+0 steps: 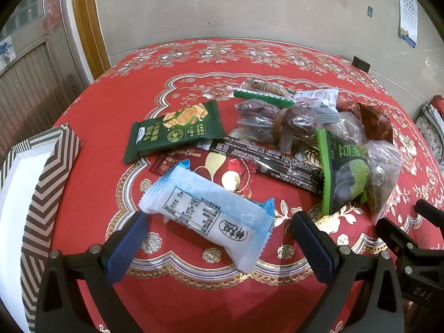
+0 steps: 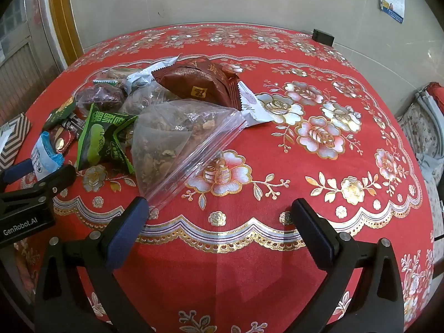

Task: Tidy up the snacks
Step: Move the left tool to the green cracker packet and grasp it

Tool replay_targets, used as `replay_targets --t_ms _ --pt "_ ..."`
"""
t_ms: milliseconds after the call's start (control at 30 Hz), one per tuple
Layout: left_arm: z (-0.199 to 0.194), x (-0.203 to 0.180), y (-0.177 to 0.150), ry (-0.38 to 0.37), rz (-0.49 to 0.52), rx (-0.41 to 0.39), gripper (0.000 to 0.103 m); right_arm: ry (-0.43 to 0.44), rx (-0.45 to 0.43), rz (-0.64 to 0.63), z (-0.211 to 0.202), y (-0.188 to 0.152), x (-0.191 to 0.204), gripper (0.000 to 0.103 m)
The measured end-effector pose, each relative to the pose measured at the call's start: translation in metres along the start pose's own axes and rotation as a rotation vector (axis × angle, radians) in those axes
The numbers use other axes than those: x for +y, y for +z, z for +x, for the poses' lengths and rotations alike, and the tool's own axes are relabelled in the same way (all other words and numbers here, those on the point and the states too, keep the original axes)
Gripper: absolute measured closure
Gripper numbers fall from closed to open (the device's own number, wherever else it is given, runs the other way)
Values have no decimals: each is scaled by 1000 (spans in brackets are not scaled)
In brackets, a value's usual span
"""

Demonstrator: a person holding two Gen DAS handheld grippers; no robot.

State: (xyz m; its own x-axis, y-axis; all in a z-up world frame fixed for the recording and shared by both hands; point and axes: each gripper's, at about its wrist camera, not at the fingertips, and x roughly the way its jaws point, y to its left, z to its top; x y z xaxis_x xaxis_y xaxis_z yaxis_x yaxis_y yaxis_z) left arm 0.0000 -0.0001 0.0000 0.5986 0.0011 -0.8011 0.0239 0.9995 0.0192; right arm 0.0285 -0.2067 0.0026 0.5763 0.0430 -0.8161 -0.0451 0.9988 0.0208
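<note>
A pile of snack packets lies on the red tablecloth [image 1: 111, 127]. My left gripper [image 1: 219, 217] is open around a white and blue packet [image 1: 211, 216], which lies between its fingers without being pinched. Behind it are a dark green cracker packet [image 1: 174, 130], a red gold packet [image 1: 222, 172], a black stick packet [image 1: 277, 161] and a bright green packet [image 1: 344, 174]. My right gripper [image 2: 219, 202] is open and empty over the cloth, its left finger beside a clear zip bag of nuts [image 2: 177, 144]. A brown packet [image 2: 199, 83] lies behind the bag.
A striped box [image 1: 41, 183] with a white inside stands at the table's left edge. Clear bags of dark dried fruit [image 1: 263, 122] sit at the back of the pile. The right half of the tablecloth [image 2: 333, 138] carries only its flower print. A wall runs behind the table.
</note>
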Motion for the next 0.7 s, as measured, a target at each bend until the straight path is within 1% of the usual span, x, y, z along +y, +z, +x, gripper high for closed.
replay_targets --t_ms 100,200,233,333,433,533,600,700 --pt "0 0 0 0 5 1 0 1 0 0 0 0 0 0" --pt "0 2 4 -10 8 53 0 11 21 -18 -1 0 -1 0" --pt "-3 5 5 -12 3 56 0 5 27 -29 -3 0 0 0" --pt "-18 16 12 -30 -24 26 0 3 11 -78 -17 3 4 0" --pt "-27 27 28 -28 -27 15 0 50 -3 -98 -30 11 11 0" --pt "-27 39 47 -35 -56 3 0 98 -17 -110 -35 24 21 0" --pt "-23 46 57 -34 -82 7 0 115 -23 -132 -36 31 32 0" --pt "-12 53 67 -41 -104 36 0 134 -34 -154 -36 38 41 0"
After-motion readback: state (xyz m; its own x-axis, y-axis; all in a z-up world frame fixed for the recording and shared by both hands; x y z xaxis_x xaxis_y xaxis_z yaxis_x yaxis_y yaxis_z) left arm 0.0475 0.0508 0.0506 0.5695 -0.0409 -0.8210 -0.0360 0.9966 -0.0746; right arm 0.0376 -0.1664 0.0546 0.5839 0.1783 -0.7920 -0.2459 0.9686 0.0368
